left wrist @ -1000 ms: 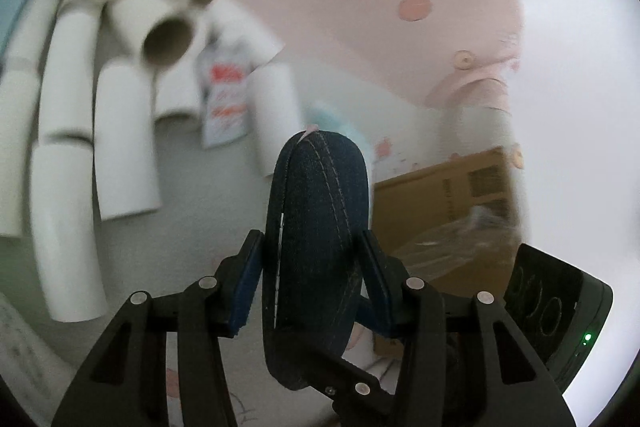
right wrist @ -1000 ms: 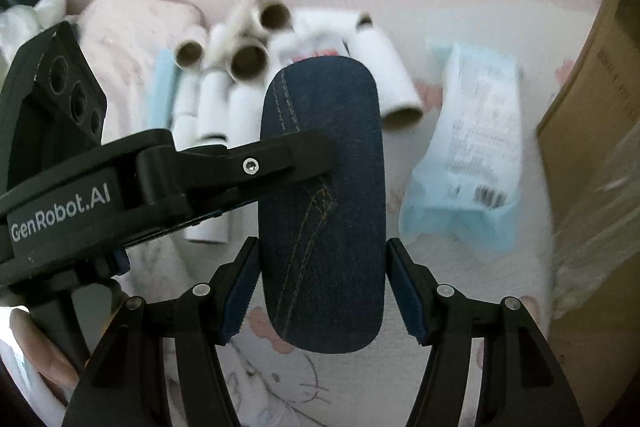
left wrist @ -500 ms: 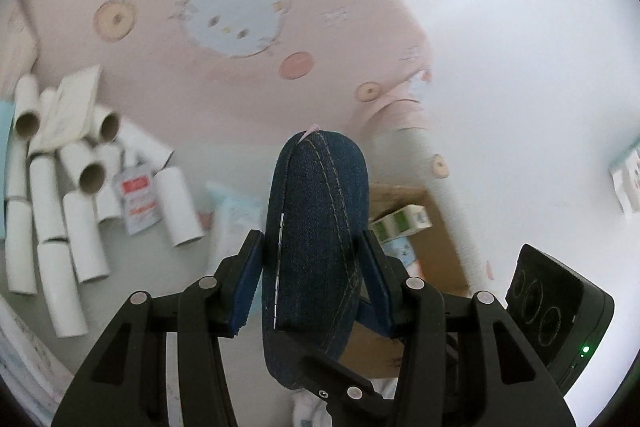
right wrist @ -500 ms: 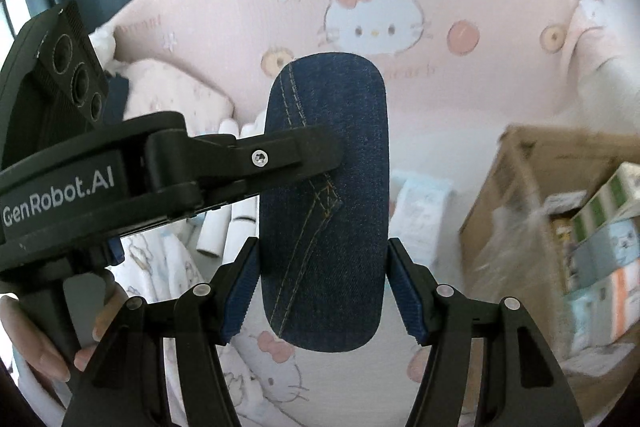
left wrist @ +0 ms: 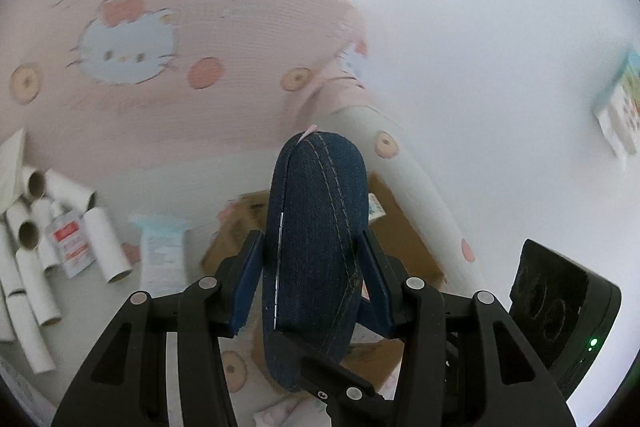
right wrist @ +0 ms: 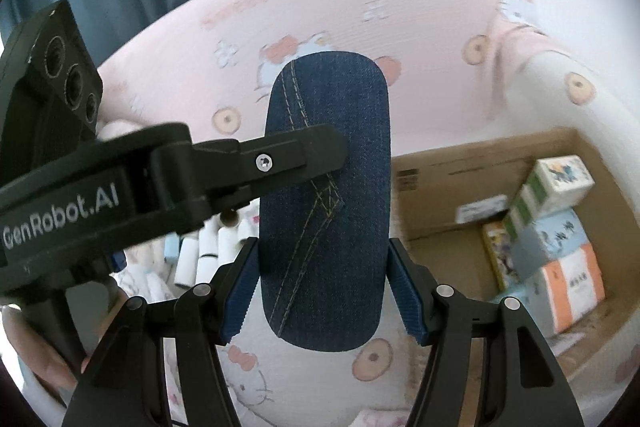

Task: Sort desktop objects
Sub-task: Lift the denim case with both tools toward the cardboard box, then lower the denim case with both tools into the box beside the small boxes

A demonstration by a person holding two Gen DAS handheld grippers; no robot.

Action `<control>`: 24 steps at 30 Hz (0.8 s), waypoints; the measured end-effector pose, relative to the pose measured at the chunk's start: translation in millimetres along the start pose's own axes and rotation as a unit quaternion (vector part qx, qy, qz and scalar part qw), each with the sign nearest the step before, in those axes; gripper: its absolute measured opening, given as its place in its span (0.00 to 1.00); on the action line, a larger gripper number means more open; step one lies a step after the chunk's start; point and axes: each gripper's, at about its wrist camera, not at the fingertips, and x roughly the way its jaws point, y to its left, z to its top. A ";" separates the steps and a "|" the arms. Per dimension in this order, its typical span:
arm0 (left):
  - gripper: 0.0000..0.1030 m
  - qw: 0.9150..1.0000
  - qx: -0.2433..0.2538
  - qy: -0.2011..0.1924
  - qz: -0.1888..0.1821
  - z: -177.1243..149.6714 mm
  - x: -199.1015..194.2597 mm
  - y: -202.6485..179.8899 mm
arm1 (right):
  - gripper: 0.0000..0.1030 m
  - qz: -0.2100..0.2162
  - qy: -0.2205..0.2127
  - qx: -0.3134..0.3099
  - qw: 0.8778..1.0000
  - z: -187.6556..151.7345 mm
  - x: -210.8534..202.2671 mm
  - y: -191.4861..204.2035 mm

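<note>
A dark blue denim case [left wrist: 316,247] is held in the air by both grippers. My left gripper [left wrist: 314,283] is shut on its edges; I see it edge-on. My right gripper [right wrist: 322,291] is shut on its sides, with the flat face [right wrist: 324,211] toward the camera. The left gripper's finger [right wrist: 280,159] crosses that face in the right wrist view. A brown cardboard box [right wrist: 440,195] with several small cartons [right wrist: 560,227] stands to the right; it also shows behind the case in the left wrist view [left wrist: 236,227].
White cardboard tubes [left wrist: 104,243] and a small packet [left wrist: 68,243] lie at the left on the bed. A pale blue tissue pack [left wrist: 162,251] lies beside them. A pink Hello Kitty pillow [left wrist: 168,75] stands behind. White wall on the right.
Both grippers have lifted the denim case and swung it right, away from the tubes. The cardboard box has come into fuller view.
</note>
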 end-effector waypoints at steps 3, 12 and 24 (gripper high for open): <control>0.51 1.000 0.025 0.014 -0.008 0.9 17.8 -22.5 | 0.59 -0.009 -0.008 0.020 1.000 -1.5 -10.4 -21.7; 0.51 0.997 0.036 0.059 -0.045 -8.2 66.0 -54.3 | 0.59 -0.047 -0.002 0.037 0.998 -11.7 -25.9 -73.6; 0.51 0.986 -0.002 0.123 -0.112 7.6 132.8 -74.6 | 0.59 -0.109 0.018 0.008 0.994 0.8 -30.9 -125.2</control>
